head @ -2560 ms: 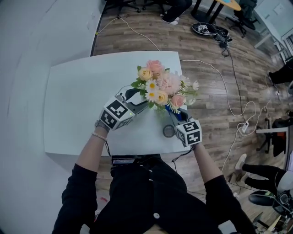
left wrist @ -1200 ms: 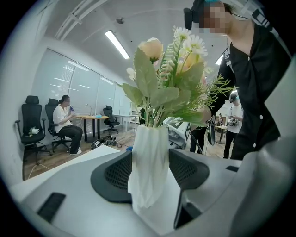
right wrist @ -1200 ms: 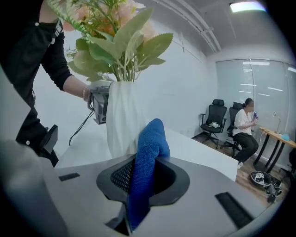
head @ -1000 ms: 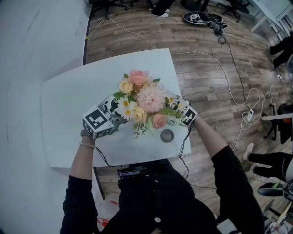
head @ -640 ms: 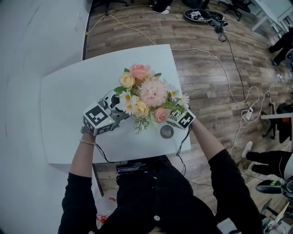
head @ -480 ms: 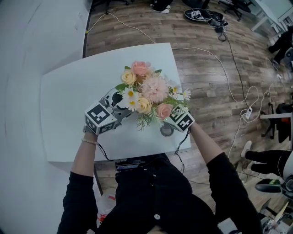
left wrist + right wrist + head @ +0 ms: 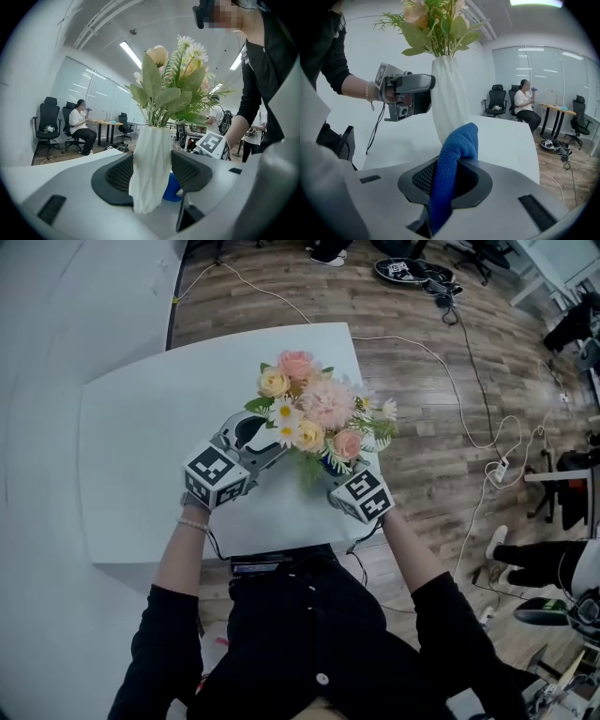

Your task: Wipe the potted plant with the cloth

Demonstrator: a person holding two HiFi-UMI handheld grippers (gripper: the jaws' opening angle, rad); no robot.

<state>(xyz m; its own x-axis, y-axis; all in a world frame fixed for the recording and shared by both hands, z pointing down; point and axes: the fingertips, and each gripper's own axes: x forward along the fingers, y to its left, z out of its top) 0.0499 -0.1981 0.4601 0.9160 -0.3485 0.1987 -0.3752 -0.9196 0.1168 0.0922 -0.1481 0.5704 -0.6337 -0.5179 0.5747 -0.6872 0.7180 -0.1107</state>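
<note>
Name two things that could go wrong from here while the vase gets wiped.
1. The tall, narrow vase carries a wide bouquet; a sideways push from the blue cloth may tip it, though the left hand-held gripper clamps it.
2. Little cloth sticks out of the right hand-held gripper, so its jaws may scrape the vase.

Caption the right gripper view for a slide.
Right gripper, shut on blue cloth, faces the white vase held by the left gripper.
</note>
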